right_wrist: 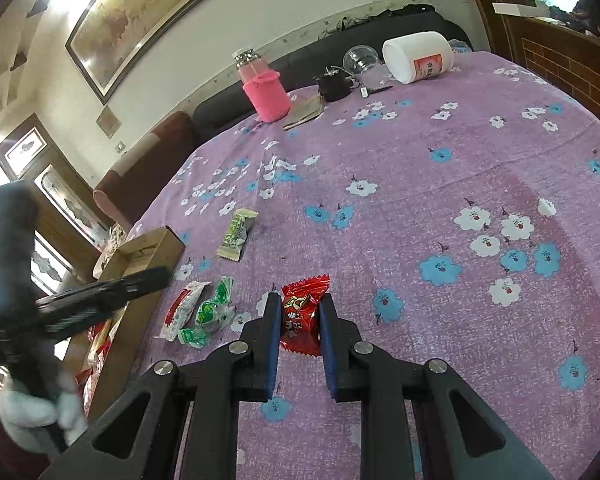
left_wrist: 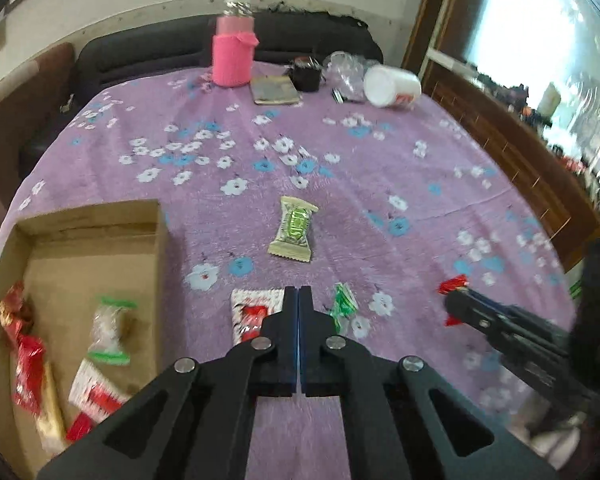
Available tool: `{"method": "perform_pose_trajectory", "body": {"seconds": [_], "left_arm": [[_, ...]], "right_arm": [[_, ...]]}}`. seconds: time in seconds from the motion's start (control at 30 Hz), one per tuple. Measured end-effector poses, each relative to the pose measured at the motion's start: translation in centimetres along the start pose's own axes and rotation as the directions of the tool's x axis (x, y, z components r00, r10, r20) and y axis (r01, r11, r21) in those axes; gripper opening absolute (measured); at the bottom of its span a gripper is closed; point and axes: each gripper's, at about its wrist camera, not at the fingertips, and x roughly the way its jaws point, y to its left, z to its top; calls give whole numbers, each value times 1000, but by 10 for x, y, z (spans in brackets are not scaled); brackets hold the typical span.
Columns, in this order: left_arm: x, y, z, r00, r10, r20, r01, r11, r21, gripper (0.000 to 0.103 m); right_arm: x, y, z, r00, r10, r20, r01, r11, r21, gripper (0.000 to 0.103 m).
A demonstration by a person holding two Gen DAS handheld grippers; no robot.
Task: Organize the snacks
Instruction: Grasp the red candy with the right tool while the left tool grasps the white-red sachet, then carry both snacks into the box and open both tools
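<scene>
the right claw (right_wrist: pixel 300 312) pinches a red snack (right_wrist: pixel 302 314) to carry it to the cardboard box (left_wrist: pixel 88 232) at the surface's left edge, while the left claw (left_wrist: pixel 299 300) hangs closed and empty above loose snacks.

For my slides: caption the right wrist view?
Right gripper clamps a red candy above the floral tablecloth.

I see a purple tablecloth (right_wrist: pixel 440 200) printed with white and blue flowers. The candy (right_wrist: pixel 303 312) between my black-and-blue right gripper (right_wrist: pixel 300 312) fingers is red. Near the table's far edge stands a bottle in a pink knitted sleeve (left_wrist: pixel 233 54); the cardboard box (left_wrist: pixel 100 232) is plain brown.
</scene>
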Motion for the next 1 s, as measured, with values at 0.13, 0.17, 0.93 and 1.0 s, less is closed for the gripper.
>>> {"method": "perform_pose_trajectory", "body": {"seconds": [0.13,0.17,0.93,1.0], "left_arm": [[1,7,-3,998,-41,-42,40,999,-36,18],[7,7,-4,998,-23,-54,22,999,-29,38],[0,19,-12,1000,24,1,-24,1000,1,21],[-25,36,-14,999,16,36,-14,999,-39,21]], "right_arm": [[1,-1,-1,1000,16,-8,-15,1000,13,19],[1,-2,-2,1000,8,-8,-8,1000,14,19],[4,-10,0,1000,5,-10,-5,999,39,19],[2,-5,-1,1000,-10,0,10,1000,20,19]]}}
